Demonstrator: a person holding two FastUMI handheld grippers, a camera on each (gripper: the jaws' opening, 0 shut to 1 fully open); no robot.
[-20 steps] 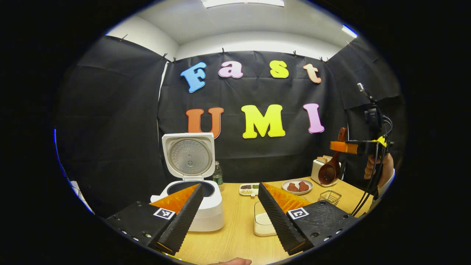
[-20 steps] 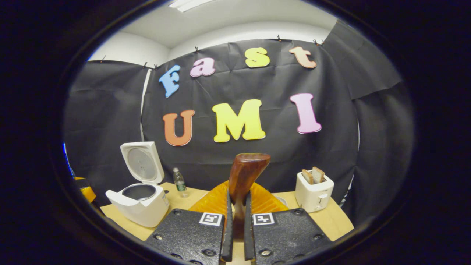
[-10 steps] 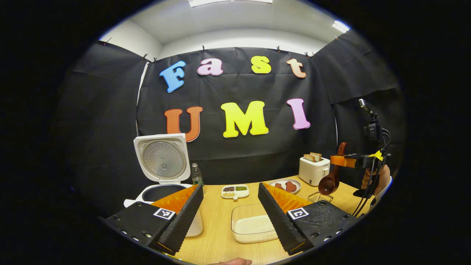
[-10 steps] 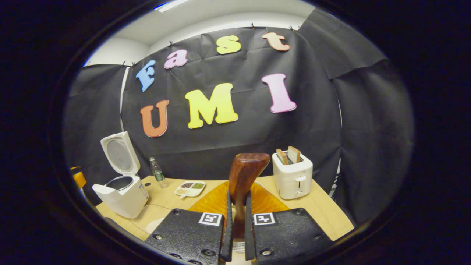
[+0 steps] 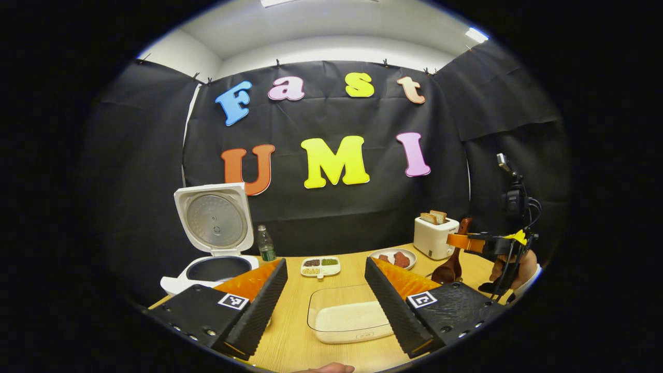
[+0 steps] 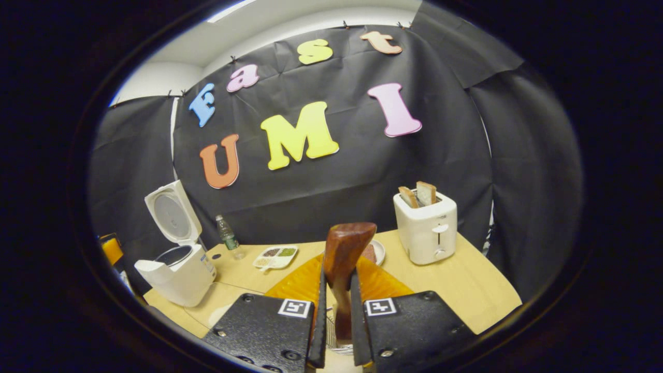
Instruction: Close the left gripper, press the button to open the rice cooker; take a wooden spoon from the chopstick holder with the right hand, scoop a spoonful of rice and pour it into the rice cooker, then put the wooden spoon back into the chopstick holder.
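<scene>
Wooden spoon (image 6: 343, 259) clamped upright between my right gripper (image 6: 337, 331) jaws, bowl hanging over wire chopstick holder (image 6: 331, 336), possibly inside it; contact hard to judge. Rice cooker (image 5: 215, 243) at desk (image 5: 290, 336) left, lid up. Rice container (image 5: 347, 318) between left gripper (image 5: 323, 305) jaws, which stand wide apart. Toaster (image 6: 426, 225) far right.

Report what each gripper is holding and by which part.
The right gripper is shut on the wooden spoon, clamped on its handle, bowl hanging down. The left gripper is open, holding nothing.
</scene>
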